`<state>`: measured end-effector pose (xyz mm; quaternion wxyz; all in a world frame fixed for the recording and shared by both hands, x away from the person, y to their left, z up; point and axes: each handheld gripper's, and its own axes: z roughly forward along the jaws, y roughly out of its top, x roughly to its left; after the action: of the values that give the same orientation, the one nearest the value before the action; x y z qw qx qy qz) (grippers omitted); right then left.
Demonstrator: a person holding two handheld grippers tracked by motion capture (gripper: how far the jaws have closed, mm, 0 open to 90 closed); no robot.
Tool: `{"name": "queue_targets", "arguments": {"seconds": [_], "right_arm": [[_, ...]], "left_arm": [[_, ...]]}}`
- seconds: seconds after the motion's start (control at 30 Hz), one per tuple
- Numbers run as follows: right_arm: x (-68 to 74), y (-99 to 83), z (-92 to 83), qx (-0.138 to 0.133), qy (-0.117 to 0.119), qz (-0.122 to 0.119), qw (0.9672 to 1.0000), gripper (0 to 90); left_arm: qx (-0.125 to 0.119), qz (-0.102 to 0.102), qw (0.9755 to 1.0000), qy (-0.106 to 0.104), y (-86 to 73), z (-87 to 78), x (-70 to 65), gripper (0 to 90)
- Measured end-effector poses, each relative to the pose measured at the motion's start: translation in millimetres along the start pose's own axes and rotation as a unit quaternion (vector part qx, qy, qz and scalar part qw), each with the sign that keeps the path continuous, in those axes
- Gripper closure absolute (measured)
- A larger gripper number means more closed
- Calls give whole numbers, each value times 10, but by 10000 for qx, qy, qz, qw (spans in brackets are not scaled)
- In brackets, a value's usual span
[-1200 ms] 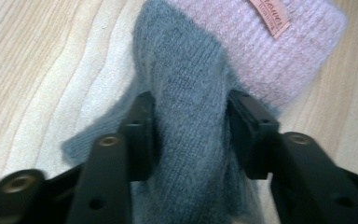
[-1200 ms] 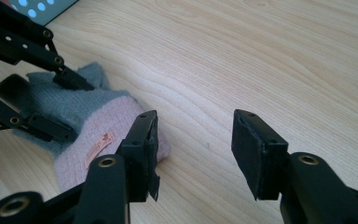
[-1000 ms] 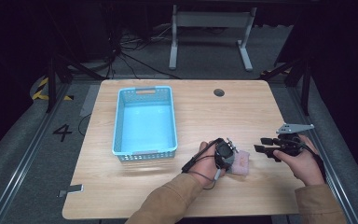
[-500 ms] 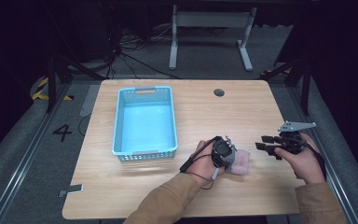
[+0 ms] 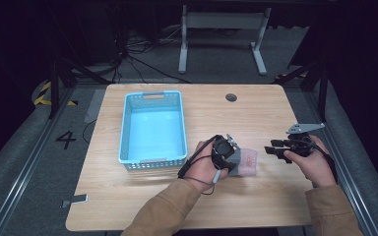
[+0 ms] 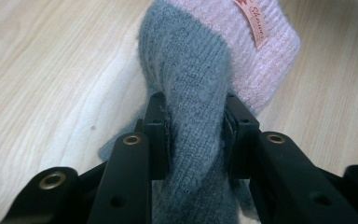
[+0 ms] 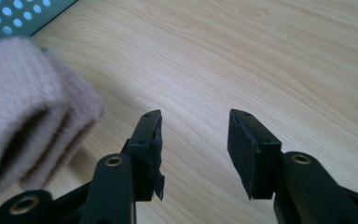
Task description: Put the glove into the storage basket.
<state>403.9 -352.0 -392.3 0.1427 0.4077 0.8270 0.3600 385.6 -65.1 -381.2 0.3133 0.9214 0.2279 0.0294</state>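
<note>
The left claw (image 5: 232, 156) was clamped on the grey part of a knitted sock (image 6: 191, 116), its two black pads pressed into the wool from either side, while the pink cuff end with its small sewn label lay beyond the tips against the wood. From above, the sock (image 5: 246, 162) sat near the front of the bench (image 5: 275, 206), just right of the blue basket (image 5: 152, 129) and a little clear of its near corner. The right claw (image 5: 270, 147) stood well open over bare wood, its jaws having just been easing inward with nothing between them; in its own view the pink cuff (image 7: 28, 112) bulked up close on the left, just beside the left-hand pad but not touching it as far as I could make out, the wool being blurred so near the lens. A corner of the basket's perforated wall (image 7: 23, 16) showed past the cuff. Between sock and basket lay only a short stretch of bench, with the basket's near rim standing on the sock's left. A dark round hole (image 5: 231, 97) marked the far side of the bench, well apart from everything, and a grey stand (image 5: 221, 29) and loose cables (image 5: 142, 64) occupied the floor behind.
</note>
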Motion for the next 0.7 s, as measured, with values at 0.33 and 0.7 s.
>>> {"name": "queue_targets", "arguments": {"seconds": [0.33,0.7], "right_arm": [[-36,61,115,135,-43,183,9997,552],[-82,20,162,191,-95,363,9991,551]], "left_arm": [[-185,-150,9996,166,-40,-317,109,681],[-486,-458,9969,420,-76,-670,304,680]]}}
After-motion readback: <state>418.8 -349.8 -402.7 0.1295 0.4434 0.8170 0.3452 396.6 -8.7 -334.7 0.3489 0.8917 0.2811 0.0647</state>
